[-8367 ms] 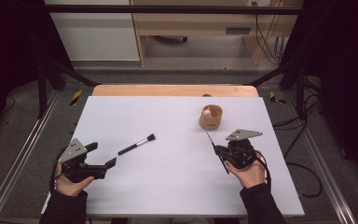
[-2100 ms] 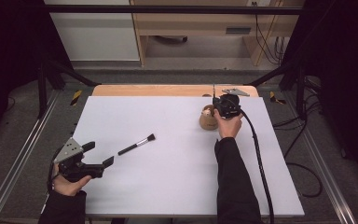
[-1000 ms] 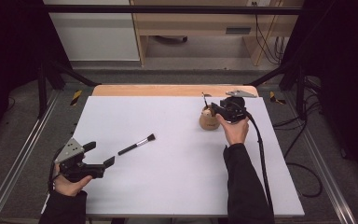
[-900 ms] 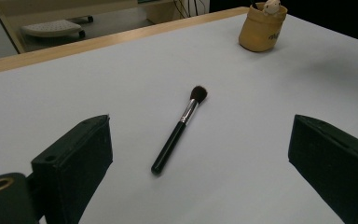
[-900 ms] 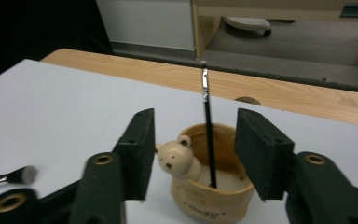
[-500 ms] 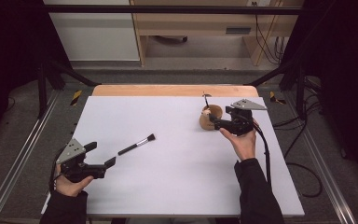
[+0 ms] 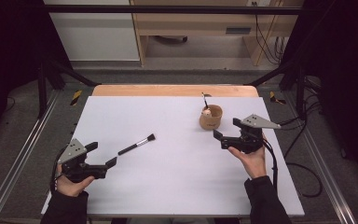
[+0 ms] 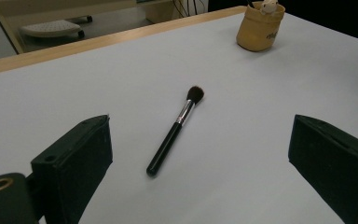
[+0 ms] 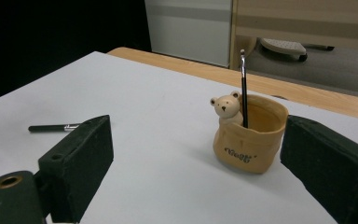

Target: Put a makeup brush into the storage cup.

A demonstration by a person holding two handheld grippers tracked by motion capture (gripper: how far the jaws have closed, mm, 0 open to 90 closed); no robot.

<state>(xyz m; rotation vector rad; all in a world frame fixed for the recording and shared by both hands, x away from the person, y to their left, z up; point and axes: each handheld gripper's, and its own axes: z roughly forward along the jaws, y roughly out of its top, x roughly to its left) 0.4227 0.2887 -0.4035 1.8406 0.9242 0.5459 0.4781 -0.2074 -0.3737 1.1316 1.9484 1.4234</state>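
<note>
Tan bear cup (image 9: 250,140) holds a thin brush (image 9: 244,88); right tool (image 7: 227,134) open.

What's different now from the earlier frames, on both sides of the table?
The right gripper carried the thin black brush from the table to the tan bear-faced cup, left it standing inside, and pulled back toward the person; its jaws have just been opening and hold nothing. The left gripper, open, and the black-handled makeup brush on the white table stayed put.

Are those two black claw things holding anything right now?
No, nothing. The right gripper is open beside the cup; the left gripper is open, short of the brush lying on the table.
</note>
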